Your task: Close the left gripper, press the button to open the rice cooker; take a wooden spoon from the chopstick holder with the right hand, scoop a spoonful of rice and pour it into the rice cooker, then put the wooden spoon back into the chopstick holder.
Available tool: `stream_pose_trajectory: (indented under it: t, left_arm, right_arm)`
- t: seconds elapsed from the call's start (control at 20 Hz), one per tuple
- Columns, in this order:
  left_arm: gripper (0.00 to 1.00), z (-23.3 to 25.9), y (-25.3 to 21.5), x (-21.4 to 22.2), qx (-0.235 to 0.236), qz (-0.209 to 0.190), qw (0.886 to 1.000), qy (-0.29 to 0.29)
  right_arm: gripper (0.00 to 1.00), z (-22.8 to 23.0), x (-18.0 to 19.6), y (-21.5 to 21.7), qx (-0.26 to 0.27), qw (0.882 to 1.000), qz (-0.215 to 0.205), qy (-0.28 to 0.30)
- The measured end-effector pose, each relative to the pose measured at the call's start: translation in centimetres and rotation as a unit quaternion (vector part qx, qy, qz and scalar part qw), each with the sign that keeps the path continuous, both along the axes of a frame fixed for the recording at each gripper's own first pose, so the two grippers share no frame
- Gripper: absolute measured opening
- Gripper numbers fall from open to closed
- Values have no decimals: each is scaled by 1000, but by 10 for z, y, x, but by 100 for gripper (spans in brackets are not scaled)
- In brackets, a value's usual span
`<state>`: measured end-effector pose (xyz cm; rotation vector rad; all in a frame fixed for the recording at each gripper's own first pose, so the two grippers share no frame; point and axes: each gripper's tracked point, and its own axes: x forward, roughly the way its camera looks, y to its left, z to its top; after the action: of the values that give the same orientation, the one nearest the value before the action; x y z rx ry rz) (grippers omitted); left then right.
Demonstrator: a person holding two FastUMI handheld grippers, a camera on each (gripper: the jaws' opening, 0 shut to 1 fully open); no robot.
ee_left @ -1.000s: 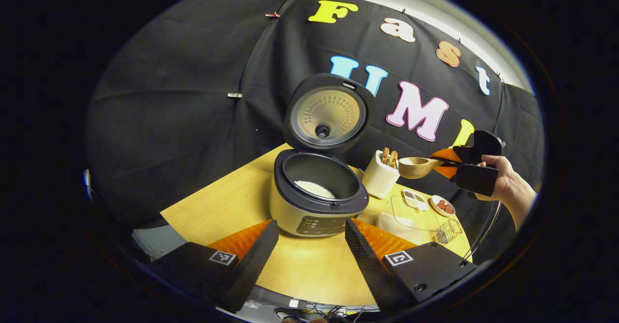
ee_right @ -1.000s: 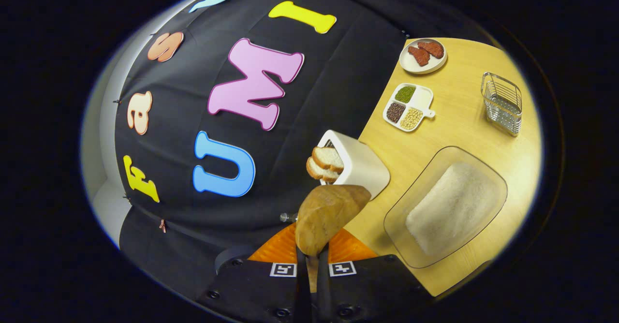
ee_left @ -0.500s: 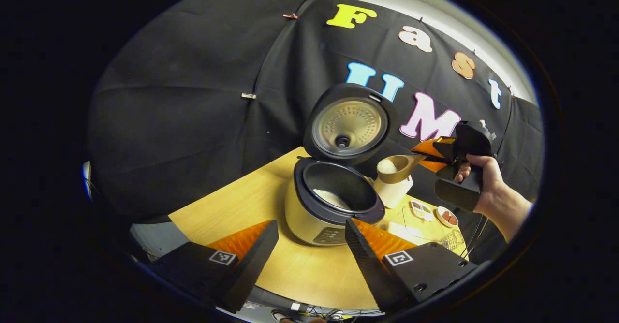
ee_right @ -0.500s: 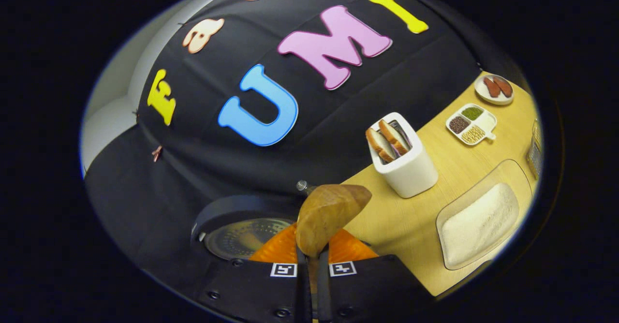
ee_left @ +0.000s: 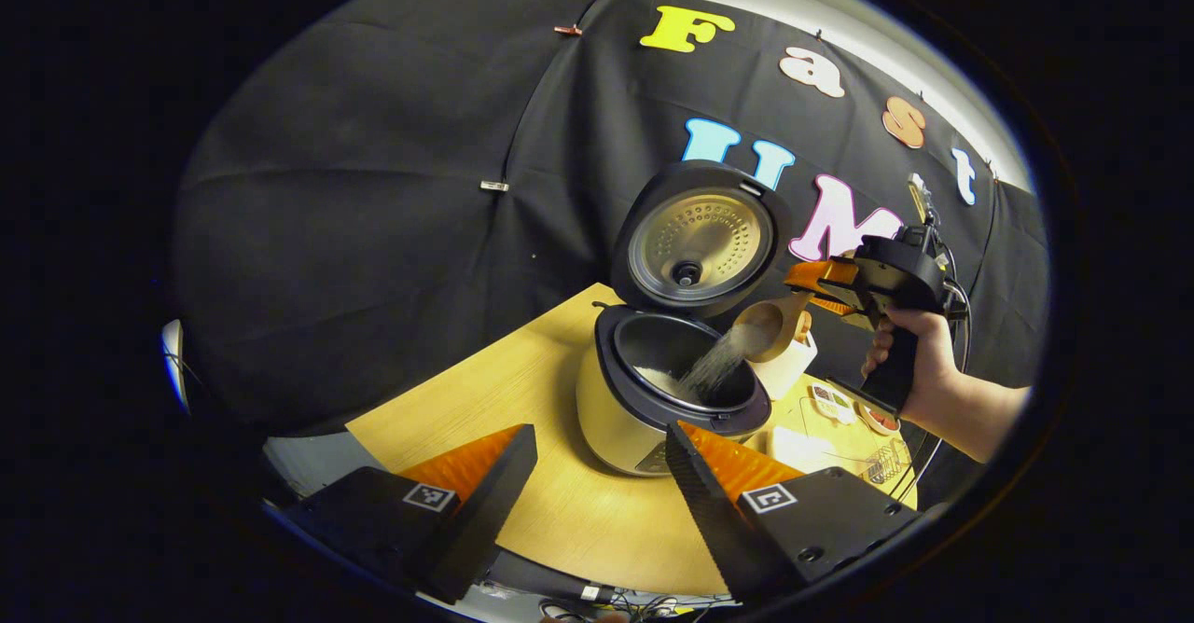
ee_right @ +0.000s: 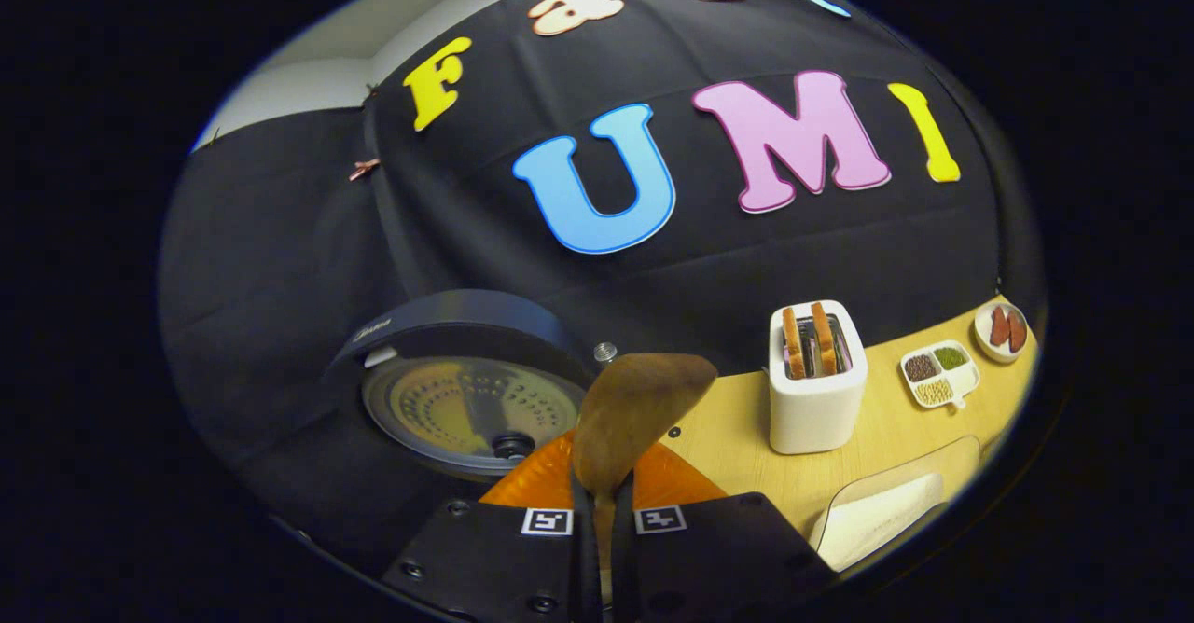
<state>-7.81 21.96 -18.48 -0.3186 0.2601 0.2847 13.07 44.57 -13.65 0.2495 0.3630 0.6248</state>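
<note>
Rice cooker (ee_left: 673,390) stands on the wooden table (ee_left: 485,399), ahead and a little right of my left gripper (ee_left: 597,483), with its lid (ee_left: 700,241) standing open. My left fingers are spread wide and hold nothing. My right gripper (ee_left: 821,287) is the nearer one: it is beside the pot, up on its right. Its fingers are closed tight on the handle of the wooden spoon (ee_left: 770,325). The spoon's long axis runs from my fingers down toward the pot, and the bowl tips over the rim. A stream of rice (ee_left: 711,371) falls from it into the pot. I judge the pouring is nearly finished. The white holder (ee_right: 818,390) for the spoon is to my right.
</note>
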Motion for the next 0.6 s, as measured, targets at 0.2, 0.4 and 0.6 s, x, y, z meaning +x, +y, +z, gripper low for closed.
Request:
stream_pose_trajectory:
  t: [0.2, 0.4, 0.6]
  left_arm:
    - [96, -5, 1, 1, 18, -4, 1000, 13]
    - [96, -9, -1, 1, 15, -5, 1000, 16]
    - [97, -19, -9, 4, 13, -11, 1000, 27]
  right_arm:
    - [9, 0, -9, 20, -27, 997, 55, -53]
    - [9, -9, -19, 35, -61, 990, 94, -90]
    - [9, -12, -28, 48, -102, 975, 135, -143]
